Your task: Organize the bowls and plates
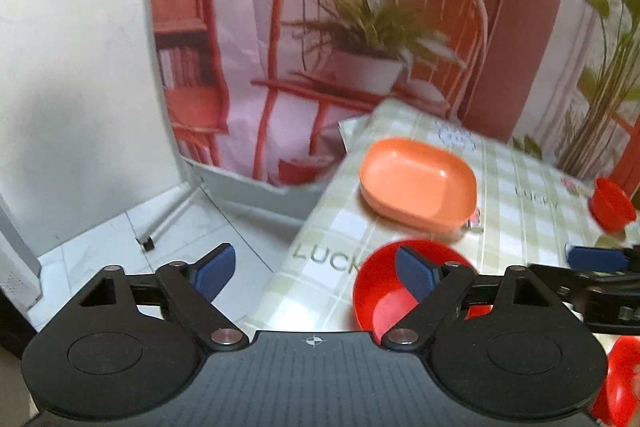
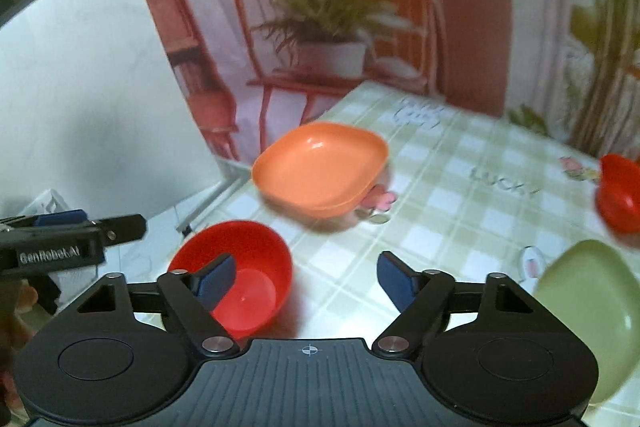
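Both tongs stand apart, holding nothing: our left gripper [image 1: 314,271] and right gripper [image 2: 306,281] hover above the near table [image 2: 460,163] edge. Our likely target, the red bowl [image 2: 240,267], sits at the near left corner, the orange plate [image 2: 320,167] just beyond it. We should straddle its rim squarely before closing, minding the edge. A green plate [image 2: 588,307] sits near right, another red bowl [image 2: 618,193] far right.

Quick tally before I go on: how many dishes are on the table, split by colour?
Red bowls: 2, the near red bowl and the far red bowl
Orange dishes: 1, the orange dish
Green dishes: 1, the green dish
Total: 4 in the right wrist view. A red shape at the left wrist view's lower right edge is too cropped to identify.
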Demonstrator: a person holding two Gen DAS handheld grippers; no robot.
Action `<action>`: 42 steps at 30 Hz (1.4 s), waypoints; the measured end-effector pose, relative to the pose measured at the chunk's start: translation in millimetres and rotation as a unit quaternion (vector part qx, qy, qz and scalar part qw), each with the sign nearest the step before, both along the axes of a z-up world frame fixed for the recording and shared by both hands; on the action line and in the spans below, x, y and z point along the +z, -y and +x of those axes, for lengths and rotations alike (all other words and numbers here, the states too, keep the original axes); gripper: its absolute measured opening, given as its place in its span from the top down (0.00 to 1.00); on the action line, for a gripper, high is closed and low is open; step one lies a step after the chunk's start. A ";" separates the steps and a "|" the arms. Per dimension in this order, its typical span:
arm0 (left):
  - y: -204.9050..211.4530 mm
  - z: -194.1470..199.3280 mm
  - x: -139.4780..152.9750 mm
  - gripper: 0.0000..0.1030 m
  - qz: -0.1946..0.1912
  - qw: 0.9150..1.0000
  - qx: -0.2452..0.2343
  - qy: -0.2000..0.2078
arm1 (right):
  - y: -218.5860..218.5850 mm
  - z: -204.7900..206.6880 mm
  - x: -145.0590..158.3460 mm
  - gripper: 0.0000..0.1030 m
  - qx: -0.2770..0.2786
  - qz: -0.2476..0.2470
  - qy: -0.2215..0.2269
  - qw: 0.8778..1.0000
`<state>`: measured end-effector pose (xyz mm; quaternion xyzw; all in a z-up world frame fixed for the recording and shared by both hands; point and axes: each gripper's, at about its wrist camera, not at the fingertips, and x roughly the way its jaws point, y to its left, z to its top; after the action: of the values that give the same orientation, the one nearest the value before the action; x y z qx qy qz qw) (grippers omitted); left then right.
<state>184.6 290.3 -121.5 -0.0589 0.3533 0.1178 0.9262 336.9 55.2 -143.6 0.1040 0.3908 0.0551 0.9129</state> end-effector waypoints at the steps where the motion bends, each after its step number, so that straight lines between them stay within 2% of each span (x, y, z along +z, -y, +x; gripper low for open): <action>1: -0.1 3.5 -6.0 0.17 -0.006 1.000 -0.005 -0.005 | -4.0 4.7 -4.9 0.34 0.003 -0.001 -0.007 1.000; 5: -1.2 14.0 -28.1 0.24 -0.033 0.999 -0.019 -0.020 | -8.7 12.7 -21.5 0.44 0.009 -0.008 -0.022 1.000; 8: 1.9 15.8 -38.2 0.28 -0.034 0.999 -0.022 -0.031 | -9.7 16.5 -31.1 0.52 0.011 -0.008 -0.033 0.999; 10: 1.4 16.9 -43.5 0.37 -0.043 0.998 -0.021 -0.035 | -10.0 18.9 -36.8 0.58 0.010 -0.010 -0.039 0.999; 12: -1.1 18.4 -48.4 0.50 -0.064 0.997 -0.022 -0.040 | -9.8 21.3 -42.1 0.63 0.011 -0.007 -0.046 0.999; 13: -1.9 18.9 -50.4 0.53 -0.071 0.996 -0.022 -0.041 | -10.0 21.7 -43.7 0.67 0.012 -0.005 -0.047 0.999; 15: -0.3 19.3 -52.4 0.65 -0.070 0.996 -0.023 -0.045 | -10.7 21.7 -46.1 0.71 0.016 -0.002 -0.049 0.999; 18: 4.1 21.6 -55.5 0.82 -0.073 0.995 -0.034 -0.058 | -8.8 20.5 -46.1 0.84 0.017 0.018 -0.052 0.998; 19: 4.7 21.9 -56.7 0.84 -0.079 0.994 -0.036 -0.059 | -6.7 19.4 -45.8 0.92 0.016 0.032 -0.054 0.998; 20: 5.2 22.2 -57.8 0.85 -0.082 0.994 -0.035 -0.059 | -6.2 19.2 -45.6 0.92 0.014 0.036 -0.054 0.998; 28: 13.0 18.7 -52.5 0.88 -0.079 0.995 -0.025 -0.060 | -0.8 11.3 -41.4 0.92 0.008 0.046 -0.054 0.997; 42: 62.7 14.8 -16.3 0.88 -0.055 0.996 -0.056 -0.042 | 42.2 -24.3 -1.6 0.92 -0.031 0.041 -0.022 0.998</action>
<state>199.5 227.6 -137.8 -0.0852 0.4006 0.0482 0.9110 312.6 12.9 -145.2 0.1547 0.4046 0.0403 0.9004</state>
